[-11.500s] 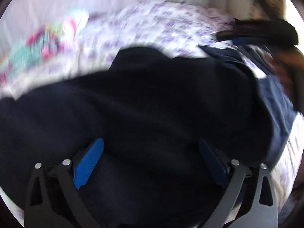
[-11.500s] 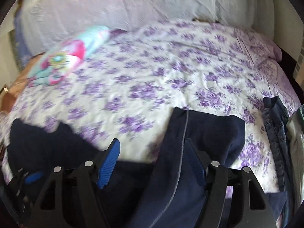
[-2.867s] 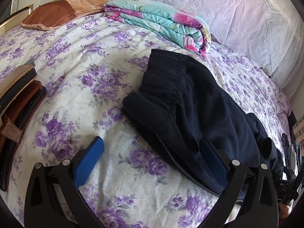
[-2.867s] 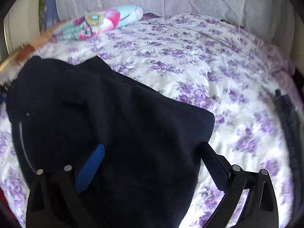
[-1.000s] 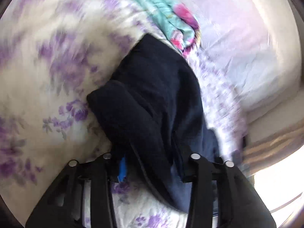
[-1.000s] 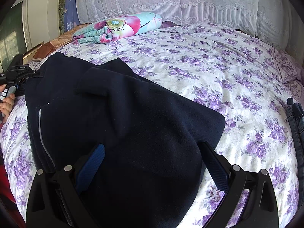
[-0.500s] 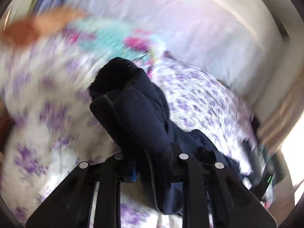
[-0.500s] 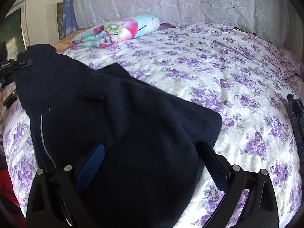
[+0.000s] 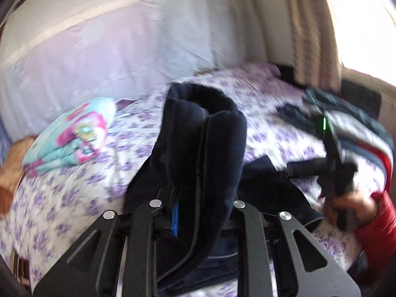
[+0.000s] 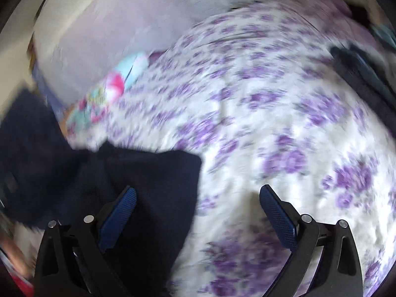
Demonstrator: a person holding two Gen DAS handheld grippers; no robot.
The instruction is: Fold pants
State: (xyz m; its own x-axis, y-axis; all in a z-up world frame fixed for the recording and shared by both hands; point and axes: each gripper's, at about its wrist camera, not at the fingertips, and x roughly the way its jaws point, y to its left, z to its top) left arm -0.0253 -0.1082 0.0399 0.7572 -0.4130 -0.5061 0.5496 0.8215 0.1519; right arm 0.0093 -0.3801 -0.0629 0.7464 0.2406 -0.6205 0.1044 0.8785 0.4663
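The dark navy pants (image 9: 200, 153) fill the middle of the left wrist view, bunched into a thick roll that rises from the bottom centre towards the middle of the frame, with a thin pale seam line running down the cloth. The left gripper (image 9: 198, 220) is pressed together on this bunch: its black arms stand close either side of the fabric at the lower centre, and a sliver of one blue pad (image 9: 175, 219) shows against the cloth. More of the garment spreads low and to the right, lying on the bedspread (image 9: 81, 188), white with purple flowers.

In the right wrist view the pants (image 10: 104, 180) occupy the lower left, their edge ending just left of the frame's centre. The right gripper (image 10: 198, 212) is spread wide, its left blue pad (image 10: 118, 217) over the dark cloth and its right pad over bare bedspread (image 10: 284, 128); nothing is pinched between them.

At the right edge of the left wrist view a hand (image 9: 354, 205) with a red sleeve (image 9: 373, 237) holds the other gripper's black handle, a small green light glowing above it. A folded blanket (image 9: 74, 138) in turquoise and pink lies at the left of that frame; the same blanket (image 10: 109, 94) sits at the upper left of the right wrist view. A pale lilac headboard cover (image 9: 111, 57) stands behind the bed, and a beige curtain (image 9: 311, 29) hangs at the upper right. Both views are blurred.
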